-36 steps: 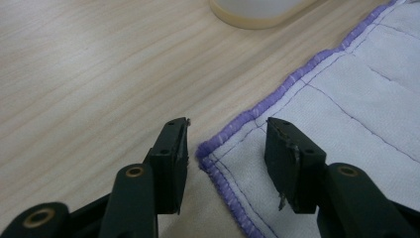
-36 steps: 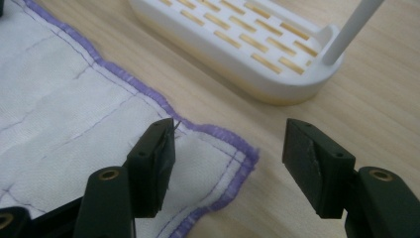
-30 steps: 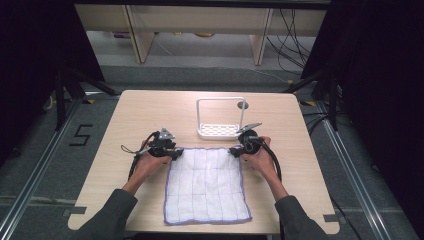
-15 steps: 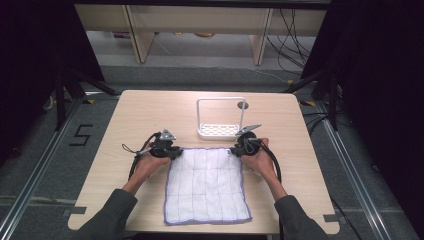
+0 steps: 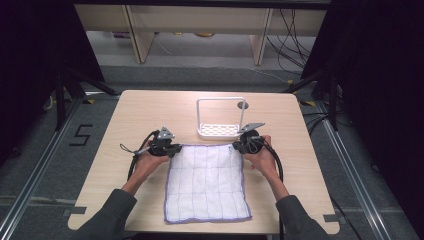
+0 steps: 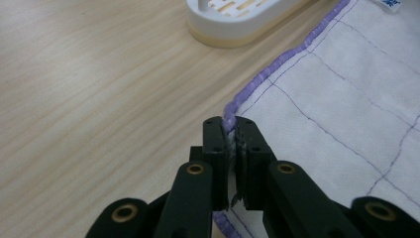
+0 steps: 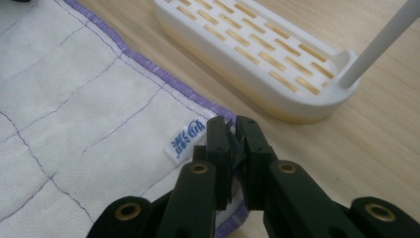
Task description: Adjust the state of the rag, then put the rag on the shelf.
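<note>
In the high view, the white quilted cloth with purple edging (image 5: 206, 182) lies flat on the pale wooden table (image 5: 125, 120); hands hide its far corners. In the left gripper view, the left gripper (image 6: 231, 130) pinches the stitched hem. In the right gripper view, the right gripper (image 7: 232, 130) clamps the labelled corner beside the white slotted plastic rack (image 7: 257, 54), cut off above.

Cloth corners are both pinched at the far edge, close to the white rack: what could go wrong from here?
1. The left hand-held gripper holds just the purple hem of the cloth, so the corner might slip out when lifted.
2. The right hand-held gripper pinches its corner right beside the white rack; a forward lift could drag the cloth against it or nudge it.
</note>
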Demonstrator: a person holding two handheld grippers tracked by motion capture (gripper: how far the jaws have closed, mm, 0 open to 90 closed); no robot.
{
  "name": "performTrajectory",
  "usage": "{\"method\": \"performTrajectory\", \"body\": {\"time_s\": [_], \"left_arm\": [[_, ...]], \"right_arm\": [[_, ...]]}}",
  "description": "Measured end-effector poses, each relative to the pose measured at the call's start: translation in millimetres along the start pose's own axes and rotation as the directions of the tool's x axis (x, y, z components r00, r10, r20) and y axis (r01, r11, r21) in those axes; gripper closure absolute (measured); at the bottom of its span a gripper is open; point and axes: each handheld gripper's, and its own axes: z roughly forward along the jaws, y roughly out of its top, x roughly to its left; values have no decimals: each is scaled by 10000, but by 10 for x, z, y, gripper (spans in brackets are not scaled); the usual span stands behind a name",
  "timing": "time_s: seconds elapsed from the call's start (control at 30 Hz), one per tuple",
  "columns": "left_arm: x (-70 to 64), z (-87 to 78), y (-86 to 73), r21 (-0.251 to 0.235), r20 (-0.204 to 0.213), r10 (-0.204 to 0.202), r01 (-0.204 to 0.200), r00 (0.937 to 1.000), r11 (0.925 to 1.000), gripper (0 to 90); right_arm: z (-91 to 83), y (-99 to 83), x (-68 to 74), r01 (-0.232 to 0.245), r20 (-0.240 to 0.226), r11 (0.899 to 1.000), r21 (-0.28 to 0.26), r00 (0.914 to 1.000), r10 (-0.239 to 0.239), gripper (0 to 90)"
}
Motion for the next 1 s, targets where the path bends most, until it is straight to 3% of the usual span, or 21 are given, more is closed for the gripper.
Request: {"method": "performTrajectory", "body": {"time_s": [0.03, 0.07, 0.13, 0.23, 0.27, 0.3, 0.4, 0.43, 0.57, 0.73, 0.77, 0.87, 0.93, 1.0], "left_arm": [[-3, -11, 14, -32, -48, -5, 5, 10000, 10000, 842], [-7, -17, 25, -131, -29, -65, 64, 10000, 9999, 841], [-12, -35, 46, -259, -38, -35, 34, 10000, 9997, 841], [-17, -55, 70, -380, -1, -18, 18, 10000, 9993, 840], [-15, -61, 76, -383, 15, 48, -47, 10000, 9993, 840], [-17, -60, 79, -440, 56, 9, -7, 10000, 9990, 839], [-11, -60, 80, -446, 97, -108, 112, 9999, 9989, 839], [-7, -60, 78, -439, 160, -136, 143, 9998, 9989, 839], [-6, -72, 84, -538, 170, -148, 157, 9997, 9984, 839], [2, -102, 104, -612, 153, -193, 202, 9997, 9979, 839], [4, -107, 108, -715, 149, -206, 217, 9997, 9972, 839], [13, -124, 132, -840, 104, -183, 191, 9998, 9963, 839], [19, -124, 149, -972, 61, -234, 239, 9997, 9950, 840], [0, -134, 166, -1316, 121, -400, 412, 9991, 9904, 840]], "right_arm": [[-35, 9, -5, -88, -102, 9998, 164, 9999, 90, 856], [-29, 5, -13, 3, -16, 9999, -123, 10000, -3, 856], [-71, 17, -19, -190, -73, 9997, -144, 9998, 189, 856], [-117, 32, -47, -66, -30, 9998, -201, 10000, 65, 856], [-101, 28, -39, -189, 15, 9982, -563, 9998, 190, 856], [-139, 42, -47, -149, -29, 9996, -234, 9999, 148, 856], [-144, 47, -34, -325, -180, 9984, -469, 9993, 317, 856], [-143, 45, -49, -63, -47, 9983, -577, 10000, 60, 856], [-187, 61, -49, -103, -102, 9994, -320, 9999, 100, 856], [-227, 85, -41, -152, -118, 9989, -439, 9998, 147, 856], [-236, 92, -41, -244, -289, 9988, -430, 9993, 232, 856], [-270, 99, -47, -79, -132, 9977, -667, 9999, 70, 856], [-299, 113, -37, -265, -126, 9971, -711, 9996, 256, 857], [-299, 119, -51, -96, -142, 9956, -930, 9999, 83, 857]]}}
